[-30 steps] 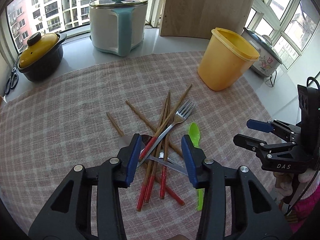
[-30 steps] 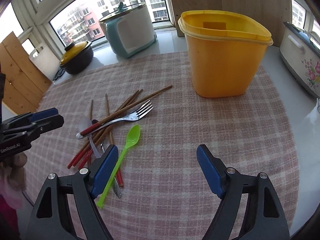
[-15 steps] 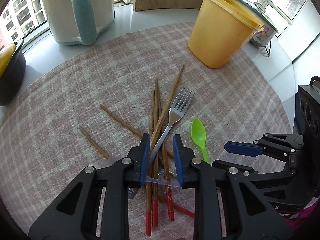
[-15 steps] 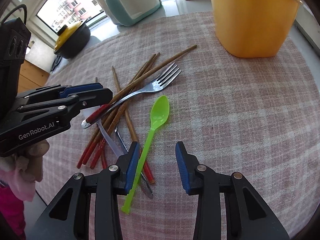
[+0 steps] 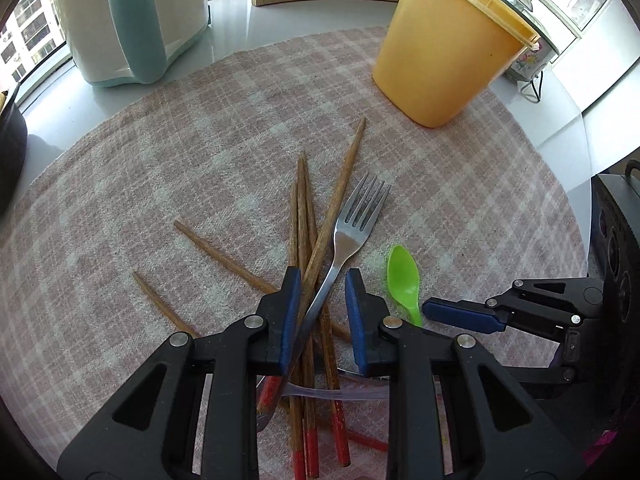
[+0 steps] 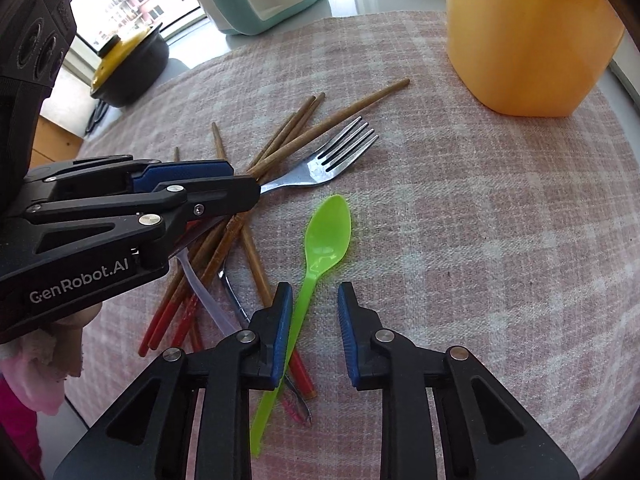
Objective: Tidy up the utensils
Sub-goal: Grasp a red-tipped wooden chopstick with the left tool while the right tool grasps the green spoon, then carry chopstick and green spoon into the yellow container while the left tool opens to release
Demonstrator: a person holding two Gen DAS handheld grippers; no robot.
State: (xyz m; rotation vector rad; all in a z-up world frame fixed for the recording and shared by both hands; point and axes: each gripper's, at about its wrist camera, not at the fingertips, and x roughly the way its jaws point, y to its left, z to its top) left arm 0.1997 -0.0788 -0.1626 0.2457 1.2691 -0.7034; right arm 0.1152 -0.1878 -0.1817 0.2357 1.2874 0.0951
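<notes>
Left gripper (image 5: 320, 300): I have it pointed down over the pile, jaws narrowed with a gap left; the fork handle and a few chopsticks run between the pads. The handle lies against the left pad, but I see no clamp from both sides.
Right gripper (image 6: 310, 320): its jaws are closing around the green spoon's handle, which touches the left pad; the right pad stands clear of it, so nothing is gripped yet.
Green spoon (image 6: 326, 236): flat on the cloth, just beside the pile, bowl pointing away from me.
Fork (image 5: 352, 232): on top of the chopsticks, tines toward the tub.
Chopsticks (image 5: 304, 216): loose, crossing heap, red ends nearest me.
Checked cloth (image 5: 200, 160): everything to sort lies on it.
Yellow tub (image 5: 444, 52): upright at the far edge of the cloth, well apart from the pile; I judge it the likely destination.
Progress: early, I'd say; no utensil is lifted, and the whole pile is left.
Hard to see: the tub's inside is not visible. A clear plastic piece and another metal handle lie under the pile, half hidden by my fingers. The kettle (image 5: 132, 24) and the far pot are cut off.
</notes>
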